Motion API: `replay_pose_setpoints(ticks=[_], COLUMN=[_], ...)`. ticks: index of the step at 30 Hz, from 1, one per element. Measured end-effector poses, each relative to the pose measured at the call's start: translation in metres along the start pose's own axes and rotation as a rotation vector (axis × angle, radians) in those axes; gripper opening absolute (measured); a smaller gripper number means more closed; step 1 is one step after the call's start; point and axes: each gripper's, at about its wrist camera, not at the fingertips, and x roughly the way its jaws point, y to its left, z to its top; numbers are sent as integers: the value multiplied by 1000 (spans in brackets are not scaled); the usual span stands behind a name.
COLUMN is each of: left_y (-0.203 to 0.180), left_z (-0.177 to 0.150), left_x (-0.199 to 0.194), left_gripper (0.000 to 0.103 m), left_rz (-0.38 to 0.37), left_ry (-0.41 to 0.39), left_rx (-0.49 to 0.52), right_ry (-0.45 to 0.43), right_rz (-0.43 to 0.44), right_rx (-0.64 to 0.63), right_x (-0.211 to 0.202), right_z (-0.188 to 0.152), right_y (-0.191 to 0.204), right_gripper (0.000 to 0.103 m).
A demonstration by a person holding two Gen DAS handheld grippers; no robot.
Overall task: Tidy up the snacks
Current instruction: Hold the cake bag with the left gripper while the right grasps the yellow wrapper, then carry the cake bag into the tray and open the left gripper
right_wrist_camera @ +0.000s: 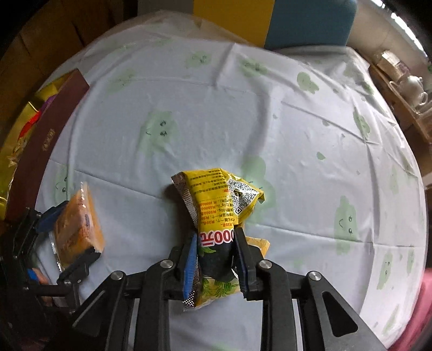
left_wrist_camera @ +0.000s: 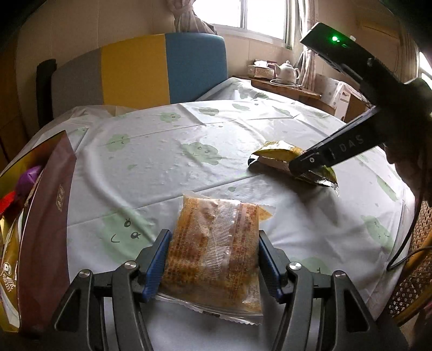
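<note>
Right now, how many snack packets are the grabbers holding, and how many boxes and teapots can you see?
Snack packets: 2, the orange packet in the left gripper and the yellow packet in the right gripper
Maroon box: 1
White teapot: 1
Total: 4

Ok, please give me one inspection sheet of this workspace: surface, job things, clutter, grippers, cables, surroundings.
Surface: round table under a pale cloth with green cloud faces, creased.
Job things: orange snack pack, clear wrapper; yellow snack bag, crumpled; snack box at the table's left edge, packets inside.
Clutter: nothing seen.
Grippers: left gripper shut on the orange snack pack; right gripper shut on the yellow snack bag, pinching it narrow.
Cables: black cable hanging at the right edge.
Surroundings: grey, yellow and blue chair; white teapot on a side shelf; window.
</note>
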Motion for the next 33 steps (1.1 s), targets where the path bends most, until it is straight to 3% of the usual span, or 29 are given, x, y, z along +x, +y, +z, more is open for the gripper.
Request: replay_pose_setpoints(ticks=[4,6,8,11,13,14,15,16,22,27,33], left_y=[-6,-7,-8,-12,-13,-14,-14,-15,-16,-16,-16], left_z=[0,0,1,2,3,3,3,4,4,5,4], left_x=[-1,0,1,1,2,2,3,3,4,4,4], left_gripper=[63,63,63,63,63,63,63,63,63,63,63], left_rz=[21,27,34,44,53,57,62,64,63,65,65], left_ry=[2,4,8,12,14,14,14,15,16,16,13], left_rx=[12,12,14,16,13,13,14,12,5,4,5], right_ry=[-32,-37,-55,-53,-56,-55,-47,-37,-41,-3,-17], right_rz=[-19,-10,0,0,-7,-15,-27,-40,-70,-71,-83], right_rx=[11,38,45,46,27,9,-19,-35,-87,-91,-96], right_x=[0,0,-3,-4,0,2,5,8,7,14,14], right_z=[2,6,7,9,11,11,10,9,3,0,-2], right_y=[-5,-8,-11,-4,-1,3,7,11,24,25,26], right_gripper=[38,60,60,69,69,63,32,26,28,37,37])
